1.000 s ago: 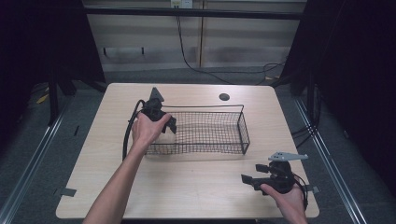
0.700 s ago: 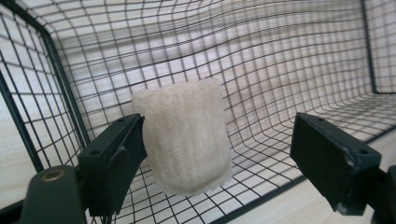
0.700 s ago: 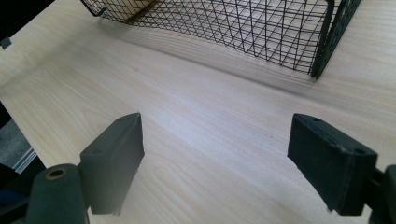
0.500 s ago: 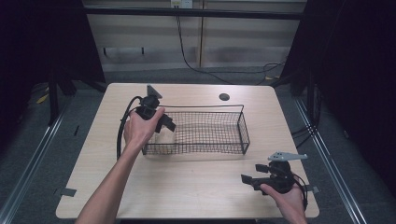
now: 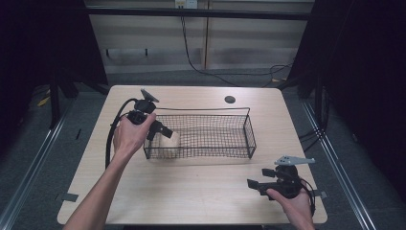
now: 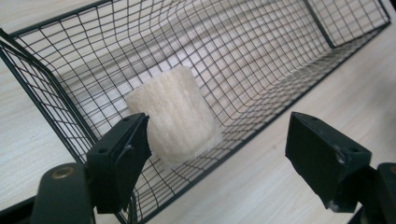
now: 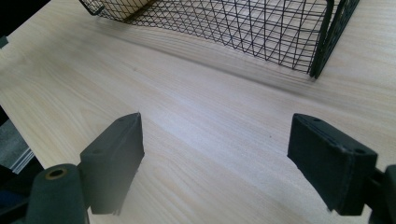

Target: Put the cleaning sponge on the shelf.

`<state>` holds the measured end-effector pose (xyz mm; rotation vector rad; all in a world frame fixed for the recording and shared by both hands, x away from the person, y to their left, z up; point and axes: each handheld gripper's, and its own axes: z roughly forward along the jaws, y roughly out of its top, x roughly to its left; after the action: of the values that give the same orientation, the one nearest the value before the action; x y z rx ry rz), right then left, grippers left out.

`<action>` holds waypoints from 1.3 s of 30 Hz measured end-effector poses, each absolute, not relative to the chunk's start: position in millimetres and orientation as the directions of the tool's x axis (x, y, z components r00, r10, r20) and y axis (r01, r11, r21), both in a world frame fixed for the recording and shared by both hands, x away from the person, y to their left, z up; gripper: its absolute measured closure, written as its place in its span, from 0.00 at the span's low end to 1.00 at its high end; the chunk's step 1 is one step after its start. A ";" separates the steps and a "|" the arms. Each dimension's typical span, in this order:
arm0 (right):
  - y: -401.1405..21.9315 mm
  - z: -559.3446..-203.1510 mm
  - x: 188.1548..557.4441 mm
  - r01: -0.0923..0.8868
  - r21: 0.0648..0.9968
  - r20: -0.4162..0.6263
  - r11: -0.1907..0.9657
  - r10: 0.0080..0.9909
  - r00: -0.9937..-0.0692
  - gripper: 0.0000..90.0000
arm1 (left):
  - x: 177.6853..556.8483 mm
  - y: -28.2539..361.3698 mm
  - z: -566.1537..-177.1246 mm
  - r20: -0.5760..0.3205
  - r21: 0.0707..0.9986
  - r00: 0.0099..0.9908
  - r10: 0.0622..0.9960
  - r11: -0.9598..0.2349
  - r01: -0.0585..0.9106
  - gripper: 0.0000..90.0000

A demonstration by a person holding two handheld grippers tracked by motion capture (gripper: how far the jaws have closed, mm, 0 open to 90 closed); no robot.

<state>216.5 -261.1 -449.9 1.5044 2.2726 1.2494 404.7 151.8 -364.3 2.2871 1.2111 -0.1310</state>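
Sponge [image 6: 175, 114] in wire basket's [image 5: 249, 129] left end, basket mid-table [image 5: 191, 201], grommet [image 5: 230, 99] behind it

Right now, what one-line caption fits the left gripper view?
Open hand-held gripper poised above a white sponge lying at one end of a black wire basket on a pale wooden table.

In the right gripper view, the wire basket [image 7: 261, 28] is cut off by the top edge. The pale sponge [image 7: 123, 7] inside it shows merely a corner behind the mesh.
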 end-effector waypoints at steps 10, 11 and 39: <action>-261.5 -449.8 216.5 0.698 0.701 0.309 0.149 0.817 -0.486 0.20 | 388.6 166.1 -357.3 -0.347 0.474 0.674 0.652 -0.498 0.726 0.23; -261.6 -449.9 216.6 0.698 0.701 0.310 0.149 0.818 -0.485 0.20 | 385.7 166.1 -357.7 -0.336 0.473 0.677 0.654 -0.505 0.722 0.21; -260.5 -450.5 218.3 0.703 0.696 0.315 0.150 0.815 -0.486 0.20 | 306.7 233.3 -392.0 -0.367 0.686 0.751 0.548 -0.386 0.617 0.18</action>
<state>218.3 -260.5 -450.5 1.5138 2.2754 1.2518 306.7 233.3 -392.0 2.0754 0.8745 -0.0995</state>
